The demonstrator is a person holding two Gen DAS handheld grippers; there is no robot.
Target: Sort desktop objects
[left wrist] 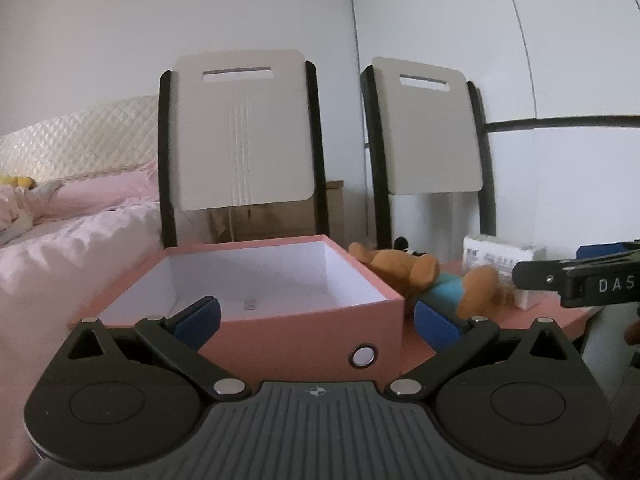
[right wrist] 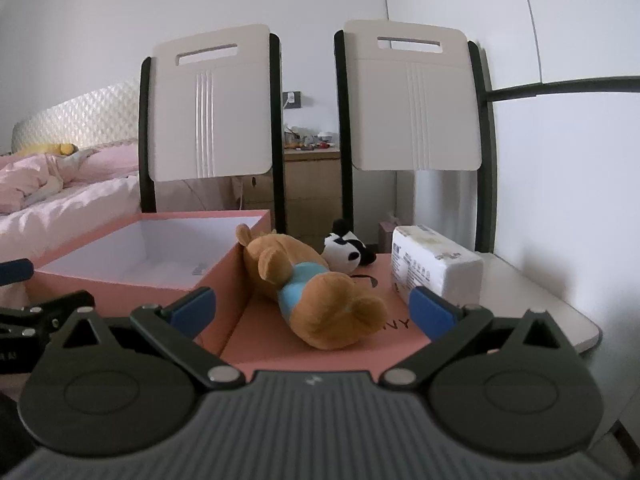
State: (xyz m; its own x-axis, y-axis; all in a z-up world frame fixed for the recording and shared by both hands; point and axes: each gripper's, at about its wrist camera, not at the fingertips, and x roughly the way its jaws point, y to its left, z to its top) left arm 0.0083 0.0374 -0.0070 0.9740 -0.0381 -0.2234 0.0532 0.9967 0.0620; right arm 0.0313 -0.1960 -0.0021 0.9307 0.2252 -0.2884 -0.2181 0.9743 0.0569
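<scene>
An open pink box (left wrist: 304,328) (right wrist: 132,284) with a white inside stands on the table, and I see nothing in it. To its right a brown plush bear in a blue shirt (right wrist: 308,292) (left wrist: 424,272) lies on the flat pink lid (right wrist: 384,292). Behind it sits a small black-and-white panda plush (right wrist: 348,252), and a white tissue pack (right wrist: 432,264) (left wrist: 500,268) rests at the lid's right. My left gripper (left wrist: 316,320) is open, just in front of the box. My right gripper (right wrist: 312,312) is open too, with the bear's feet between its fingers, apart from them.
Two white folding chairs (right wrist: 212,104) (right wrist: 416,96) stand behind the table. A bed with pink bedding (left wrist: 60,240) lies to the left. The white table top (right wrist: 540,300) extends right of the lid, and its rounded edge is close. A wooden cabinet (right wrist: 312,184) shows between the chairs.
</scene>
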